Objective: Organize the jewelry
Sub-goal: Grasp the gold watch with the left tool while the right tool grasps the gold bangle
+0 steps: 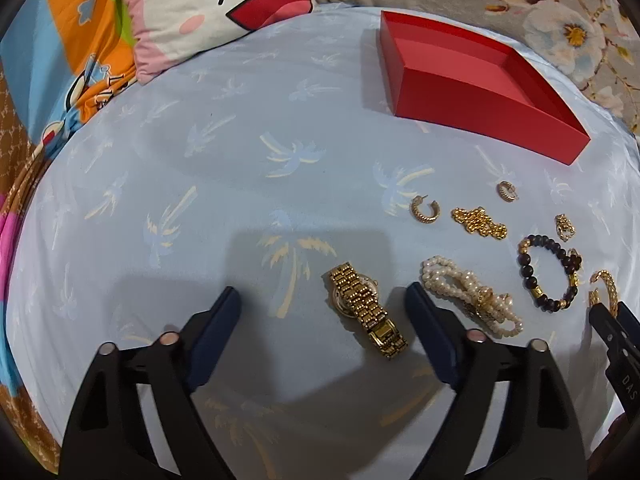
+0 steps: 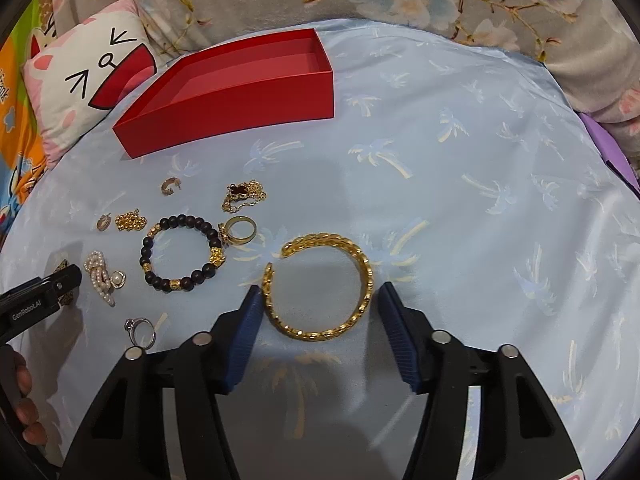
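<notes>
Right gripper [image 2: 320, 304] stands apart astride my gold bangle [image 2: 320, 288], its left pad touching the rim, not clamped. Left gripper [image 1: 324, 312] gapes over the gold watch [image 1: 366, 312], lying lengthwise between the jaws. Both sit nearer me than the red box [image 2: 240, 92].

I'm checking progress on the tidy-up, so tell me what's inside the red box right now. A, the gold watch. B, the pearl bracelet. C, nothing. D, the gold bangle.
C: the red box shows only bare floor in both views, while the watch, pearl bracelet and bangle all lie on the blue sheet.
</notes>
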Tool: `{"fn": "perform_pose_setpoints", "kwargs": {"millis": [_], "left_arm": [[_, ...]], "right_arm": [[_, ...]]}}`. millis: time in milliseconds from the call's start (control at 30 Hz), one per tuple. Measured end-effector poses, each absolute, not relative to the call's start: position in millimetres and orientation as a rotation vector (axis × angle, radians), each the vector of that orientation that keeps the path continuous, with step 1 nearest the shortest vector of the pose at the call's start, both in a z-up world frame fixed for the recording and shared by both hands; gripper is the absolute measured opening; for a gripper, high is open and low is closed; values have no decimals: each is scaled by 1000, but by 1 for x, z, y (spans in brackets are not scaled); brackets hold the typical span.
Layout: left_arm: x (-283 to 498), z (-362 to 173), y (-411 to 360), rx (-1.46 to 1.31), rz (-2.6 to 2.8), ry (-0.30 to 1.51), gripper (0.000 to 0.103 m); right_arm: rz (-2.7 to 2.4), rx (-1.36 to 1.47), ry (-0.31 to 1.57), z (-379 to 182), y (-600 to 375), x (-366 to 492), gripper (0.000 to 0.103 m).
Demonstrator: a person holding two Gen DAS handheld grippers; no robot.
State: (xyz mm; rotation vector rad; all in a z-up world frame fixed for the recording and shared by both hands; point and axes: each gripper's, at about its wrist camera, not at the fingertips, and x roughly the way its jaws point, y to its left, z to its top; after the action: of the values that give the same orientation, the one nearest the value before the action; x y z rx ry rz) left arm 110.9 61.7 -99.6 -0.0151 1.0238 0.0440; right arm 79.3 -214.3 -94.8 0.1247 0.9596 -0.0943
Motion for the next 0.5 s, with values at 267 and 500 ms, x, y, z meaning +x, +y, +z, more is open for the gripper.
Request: {"fn": "perform_pose_setpoints", "kwargs": {"millis": [267,500], "left_arm": [[105,-95,55,-4,-10,1009,42],[100,-92,55,-47,-59,1022,19]], "right_arm": [[-89,130,961,-95,-215,78,54],[-73,157,967,-93,-217,74,53]]}}
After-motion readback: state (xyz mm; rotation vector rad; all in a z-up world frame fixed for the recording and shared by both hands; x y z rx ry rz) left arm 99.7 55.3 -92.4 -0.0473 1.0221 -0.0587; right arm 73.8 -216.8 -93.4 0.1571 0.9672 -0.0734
